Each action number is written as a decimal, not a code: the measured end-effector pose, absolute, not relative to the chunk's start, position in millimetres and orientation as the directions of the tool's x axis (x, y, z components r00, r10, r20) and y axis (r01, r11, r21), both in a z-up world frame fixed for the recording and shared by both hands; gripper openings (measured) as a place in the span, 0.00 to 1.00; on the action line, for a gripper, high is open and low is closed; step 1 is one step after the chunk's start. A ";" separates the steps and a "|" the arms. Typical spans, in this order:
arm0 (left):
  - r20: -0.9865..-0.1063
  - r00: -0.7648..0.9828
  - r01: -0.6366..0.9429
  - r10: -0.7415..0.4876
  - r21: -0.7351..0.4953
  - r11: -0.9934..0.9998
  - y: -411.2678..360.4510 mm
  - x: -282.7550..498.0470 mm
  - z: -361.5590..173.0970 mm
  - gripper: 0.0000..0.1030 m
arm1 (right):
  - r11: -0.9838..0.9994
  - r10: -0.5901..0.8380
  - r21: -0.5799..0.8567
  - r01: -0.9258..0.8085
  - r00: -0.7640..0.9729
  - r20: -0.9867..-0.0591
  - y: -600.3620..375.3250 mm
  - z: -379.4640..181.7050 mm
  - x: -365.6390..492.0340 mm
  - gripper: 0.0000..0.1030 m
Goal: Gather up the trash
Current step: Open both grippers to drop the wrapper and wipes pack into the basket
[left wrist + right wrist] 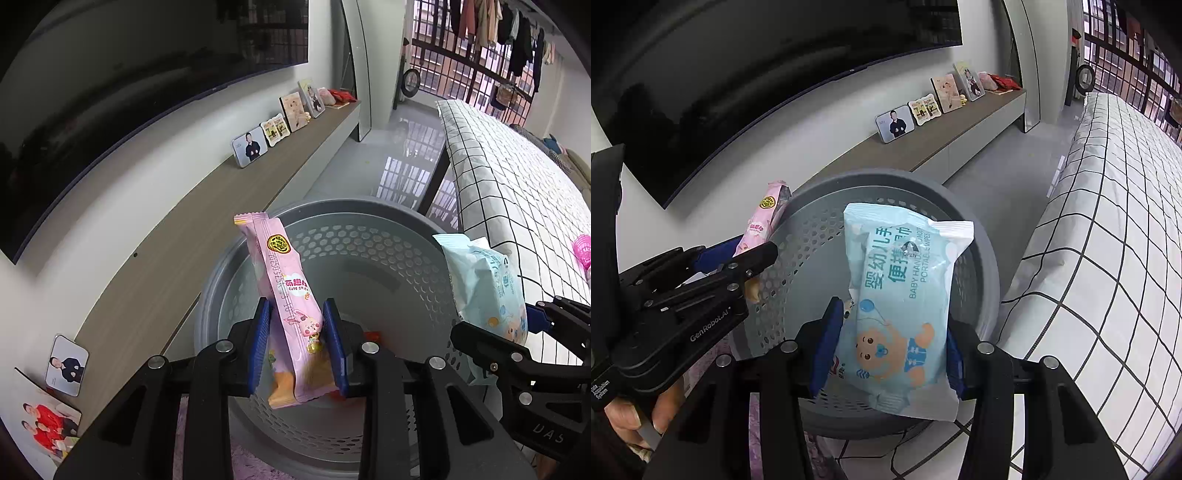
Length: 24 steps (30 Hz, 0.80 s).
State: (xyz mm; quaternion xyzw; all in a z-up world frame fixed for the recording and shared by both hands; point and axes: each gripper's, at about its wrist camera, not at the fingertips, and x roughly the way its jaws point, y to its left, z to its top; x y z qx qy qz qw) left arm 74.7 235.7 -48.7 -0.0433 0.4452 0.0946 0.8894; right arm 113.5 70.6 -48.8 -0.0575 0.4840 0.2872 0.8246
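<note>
While both packs hang over the bin: they look ready to be dropped in.
Left gripper (299, 345): its blue pads are clamped on the pink snack stick wrapper (291, 295), which stands up tall between them.
Right gripper (886, 350): clamped on the sides of the blue baby wipes pack (901, 306).
Trash bin (388, 236): grey with little holes, on the floor between the TV shelf (207, 206) and the bed (517, 184), right under both packs.
Why held so: I think gripping the lower ends lets each pack fall straight in.
Pose: both grippers tip steeply down, side by side.
Hand (639, 417): fingers wrap the left gripper's handle.
</note>
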 end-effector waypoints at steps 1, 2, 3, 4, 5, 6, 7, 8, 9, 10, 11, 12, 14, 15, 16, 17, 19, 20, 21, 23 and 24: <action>-0.801 0.585 -0.207 0.129 0.006 0.978 235.8 74.5 -48.9 0.30 | 0.828 0.418 0.182 -0.531 0.367 -0.831 71.3 -48.9 113.3 0.46; -0.801 0.585 -0.208 0.127 0.003 0.978 235.9 74.3 -48.9 0.30 | 0.827 0.419 0.181 -0.532 0.368 -0.830 71.9 -48.3 112.4 0.47; -0.801 0.585 -0.209 0.127 0.002 0.978 236.1 75.3 -48.7 0.31 | 0.826 0.422 0.184 -0.533 0.369 -0.828 71.5 -48.0 112.6 0.47; -0.801 0.585 -0.210 0.127 0.001 0.978 236.4 74.9 -48.5 0.33 | 0.824 0.426 0.187 -0.534 0.368 -0.826 70.3 -47.8 112.5 0.47; -0.800 0.587 -0.211 0.127 0.000 0.977 236.3 74.4 -48.0 0.39 | 0.824 0.428 0.188 -0.535 0.369 -0.825 70.2 -47.5 113.0 0.48; -0.798 0.589 -0.213 0.128 0.000 0.977 235.7 74.6 -47.8 0.43 | 0.824 0.429 0.188 -0.535 0.371 -0.824 69.2 -47.1 112.6 0.54; -0.795 0.593 -0.214 0.129 -0.001 0.977 235.7 73.6 -46.8 0.51 | 0.824 0.430 0.187 -0.534 0.376 -0.821 68.5 -46.3 112.3 0.56; -0.791 0.598 -0.216 0.131 -0.001 0.976 235.5 72.8 -45.8 0.60 | 0.824 0.433 0.188 -0.534 0.381 -0.817 66.8 -45.5 111.6 0.58; -0.787 0.602 -0.218 0.135 0.000 0.976 235.0 72.6 -44.8 0.62 | 0.825 0.435 0.190 -0.532 0.384 -0.814 65.7 -44.6 111.6 0.58; -0.786 0.603 -0.219 0.135 0.000 0.976 234.5 72.4 -44.2 0.62 | 0.826 0.437 0.193 -0.530 0.385 -0.813 64.8 -43.9 111.6 0.58; -0.786 0.603 -0.221 0.136 0.000 0.975 234.7 72.1 -44.0 0.62 | 0.827 0.437 0.193 -0.528 0.387 -0.812 64.5 -43.4 111.8 0.58; -0.785 0.603 -0.224 0.140 0.002 0.975 234.6 71.7 -43.8 0.62 | 0.828 0.437 0.195 -0.526 0.387 -0.812 63.7 -43.6 112.0 0.58; -0.786 0.602 -0.227 0.142 0.003 0.974 235.0 71.1 -43.2 0.62 | 0.830 0.437 0.197 -0.522 0.388 -0.811 64.0 -43.4 112.4 0.58; -0.786 0.601 -0.228 0.143 0.003 0.974 235.0 70.6 -42.9 0.62 | 0.831 0.437 0.198 -0.520 0.390 -0.811 63.7 -43.4 112.2 0.58; -0.786 0.601 -0.229 0.146 0.005 0.973 234.7 70.1 -42.9 0.62 | 0.831 0.438 0.200 -0.519 0.390 -0.809 62.4 -43.1 111.7 0.58; -0.787 0.600 -0.230 0.147 0.006 0.973 234.3 69.9 -42.8 0.62 | 0.831 0.439 0.201 -0.518 0.391 -0.809 61.9 -42.7 111.8 0.58; -0.787 0.598 -0.229 0.148 0.009 0.973 233.3 69.0 -42.8 0.62 | 0.832 0.439 0.201 -0.517 0.392 -0.808 62.1 -43.1 114.0 0.58; -0.788 0.598 -0.229 0.149 0.010 0.973 233.6 68.4 -42.7 0.62 | 0.832 0.439 0.201 -0.517 0.392 -0.808 62.1 -42.9 113.9 0.58; -0.788 0.597 -0.229 0.150 0.011 0.973 233.8 67.9 -42.2 0.63 | 0.832 0.440 0.202 -0.516 0.393 -0.808 61.6 -42.9 113.6 0.58; -0.788 0.597 -0.230 0.150 0.012 0.973 233.6 67.1 -42.0 0.63 | 0.833 0.440 0.203 -0.515 0.394 -0.807 60.5 -43.0 113.7 0.58; -0.788 0.597 -0.230 0.152 0.013 0.973 233.2 66.5 -41.7 0.63 | 0.834 0.440 0.203 -0.513 0.395 -0.806 59.7 -43.0 113.7 0.58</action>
